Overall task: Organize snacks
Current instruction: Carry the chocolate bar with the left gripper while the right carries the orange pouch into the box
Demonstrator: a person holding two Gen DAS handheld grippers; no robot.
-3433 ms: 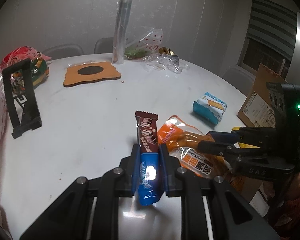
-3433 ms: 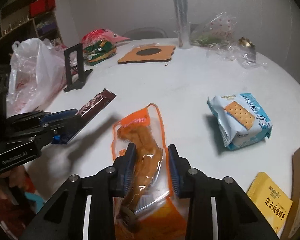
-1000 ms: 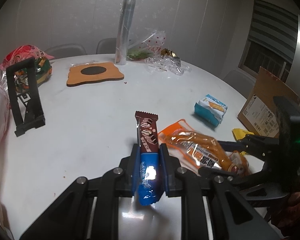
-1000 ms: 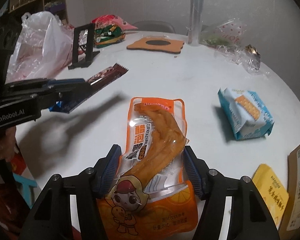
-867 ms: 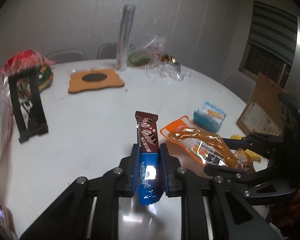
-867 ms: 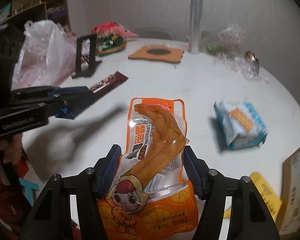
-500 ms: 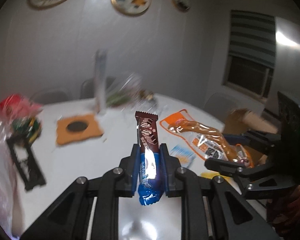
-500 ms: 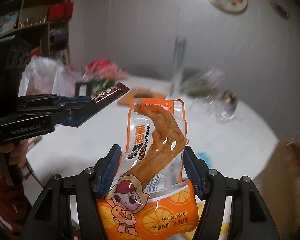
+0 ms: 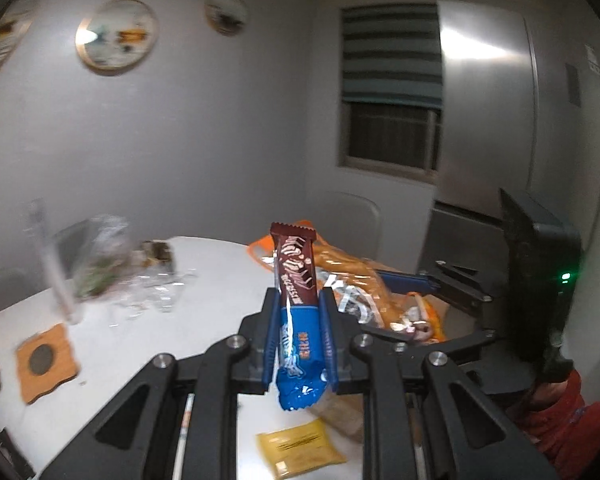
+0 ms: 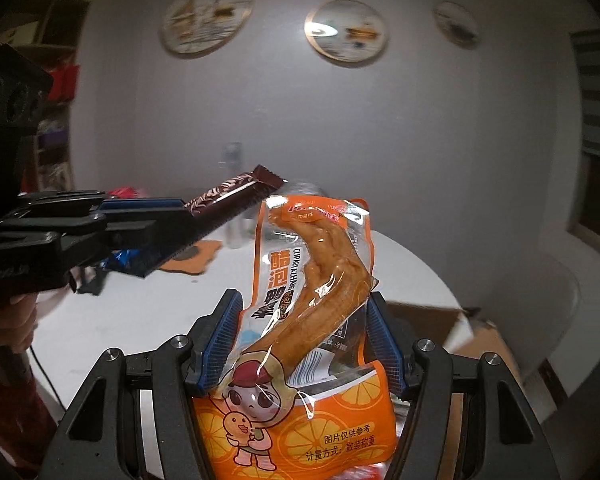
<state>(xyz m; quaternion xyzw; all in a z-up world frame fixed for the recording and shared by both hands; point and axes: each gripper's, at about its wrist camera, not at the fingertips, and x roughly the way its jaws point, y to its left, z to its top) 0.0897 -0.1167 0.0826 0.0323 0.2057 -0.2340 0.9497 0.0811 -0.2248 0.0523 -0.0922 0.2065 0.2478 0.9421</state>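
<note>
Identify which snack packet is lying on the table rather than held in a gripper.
The flat yellow packet lies on the white table. The brown-and-blue chocolate bar and orange see-through pouch are each clamped in a gripper.

Both wrist views look along their gripper; both share the white table [image 9: 220, 264].
</note>
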